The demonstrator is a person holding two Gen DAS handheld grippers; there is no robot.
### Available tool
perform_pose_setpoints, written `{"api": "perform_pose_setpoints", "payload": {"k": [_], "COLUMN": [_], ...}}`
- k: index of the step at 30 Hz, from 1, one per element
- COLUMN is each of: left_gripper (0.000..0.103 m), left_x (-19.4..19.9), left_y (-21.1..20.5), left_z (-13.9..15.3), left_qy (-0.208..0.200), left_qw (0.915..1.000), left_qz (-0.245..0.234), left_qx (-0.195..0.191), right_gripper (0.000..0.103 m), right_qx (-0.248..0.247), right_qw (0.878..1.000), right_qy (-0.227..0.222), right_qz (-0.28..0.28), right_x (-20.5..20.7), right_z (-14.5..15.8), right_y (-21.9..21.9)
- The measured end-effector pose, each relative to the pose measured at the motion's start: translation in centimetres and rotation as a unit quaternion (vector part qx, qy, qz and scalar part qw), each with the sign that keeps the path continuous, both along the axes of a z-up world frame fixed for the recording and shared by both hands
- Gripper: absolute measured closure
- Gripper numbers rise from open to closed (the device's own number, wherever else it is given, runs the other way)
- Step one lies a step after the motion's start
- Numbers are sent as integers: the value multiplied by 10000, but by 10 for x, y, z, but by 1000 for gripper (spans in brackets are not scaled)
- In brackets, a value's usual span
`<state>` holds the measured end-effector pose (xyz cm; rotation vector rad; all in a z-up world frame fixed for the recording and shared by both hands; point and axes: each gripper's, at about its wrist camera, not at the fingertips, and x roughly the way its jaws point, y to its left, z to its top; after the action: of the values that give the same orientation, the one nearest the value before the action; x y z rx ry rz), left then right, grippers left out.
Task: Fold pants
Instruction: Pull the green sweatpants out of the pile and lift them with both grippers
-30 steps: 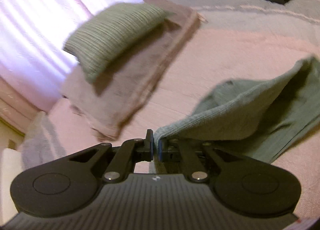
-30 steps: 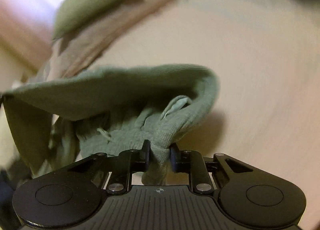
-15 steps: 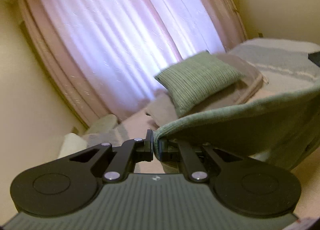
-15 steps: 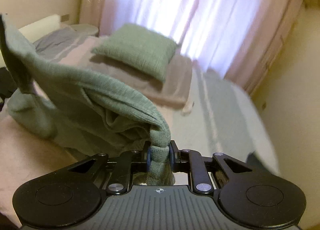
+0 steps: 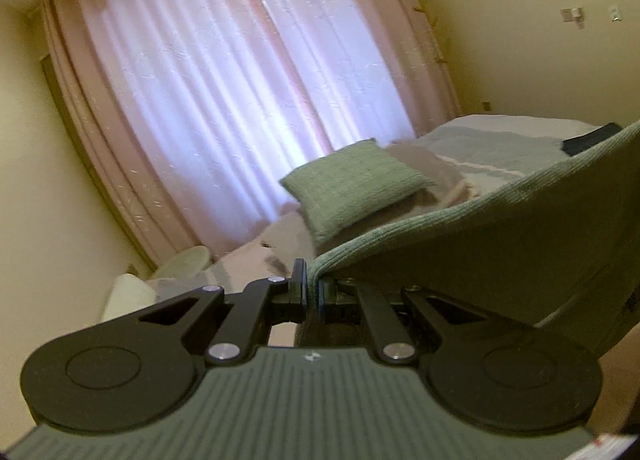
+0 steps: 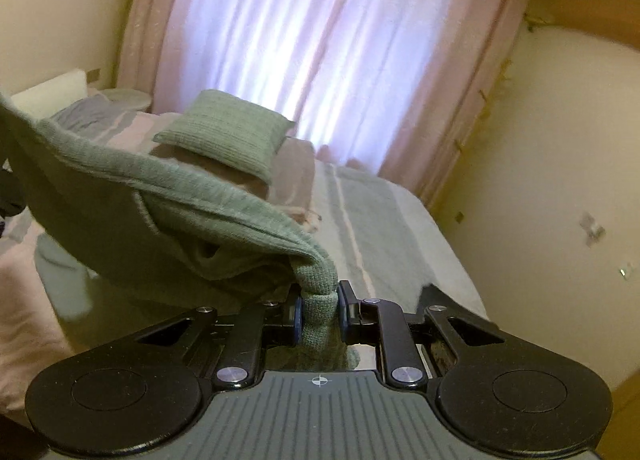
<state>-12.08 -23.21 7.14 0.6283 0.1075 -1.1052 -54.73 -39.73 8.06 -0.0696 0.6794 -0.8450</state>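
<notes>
Bedroom, pale yellow walls, pink curtains (image 5: pixel 240 108) drawn over a bright window; below them we see a bed (image 6: pixel 384 228) with a striped grey and pink cover. A green ribbed cushion (image 5: pixel 352 188) lies on a folded brownish blanket (image 6: pixel 294 168) near the curtain end of the bed. A small dark folded cloth (image 5: pixel 592 138) sits on the far part of the cover. We note the green knit pants (image 6: pixel 168 228) raised off the bed, stretched between the two tools. Left tool (image 5: pixel 312 294): fingers pressed nearly together, pinching a thin ribbed edge of the pants, which runs up and to the right from the grip and hides part of the bed. Right tool (image 6: pixel 319 310): clamped on a thick bunched fold of the same pants, the knit filling the gap between the fingers and a stub of it hanging below. From there the fabric sweeps up and left in a broad sagging sheet, with loose folds beneath; whether the lower part touches the cover we cannot tell. A white object and a round pale one stand beside the bed by the curtain.
</notes>
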Motion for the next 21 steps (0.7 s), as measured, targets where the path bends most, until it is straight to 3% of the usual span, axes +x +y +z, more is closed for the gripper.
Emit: {"api": "perform_pose_setpoints", "payload": {"k": [4,7,10,16,21], "left_gripper": [99,99,99,99,99], "left_x": [-15,-20,-13,22,54], "left_y": [-30,-83,-159,-343,-461], "left_z": [3,-3,-23,-114,-217], "left_qy": [123,110,268,536,739], "left_qw": [9996,9990,9981,9895,9668], "left_qz": [-260,-394,-393,-67,124], "left_qx": [76,186,385,1338,2444], "right_gripper": [89,89,89,89,89], "right_qx": [-146,-150,66,1025,1839], "right_qw": [9994,9989,9986,9910,9742], "right_qy": [19,186,376,866,1281], "right_qz": [-307,-397,-371,13,272], "right_x": [-8,0,18,78,147], "right_z": [9,2,-25,-124,-225], "right_y": [-31,-73,-148,-340,-486]}}
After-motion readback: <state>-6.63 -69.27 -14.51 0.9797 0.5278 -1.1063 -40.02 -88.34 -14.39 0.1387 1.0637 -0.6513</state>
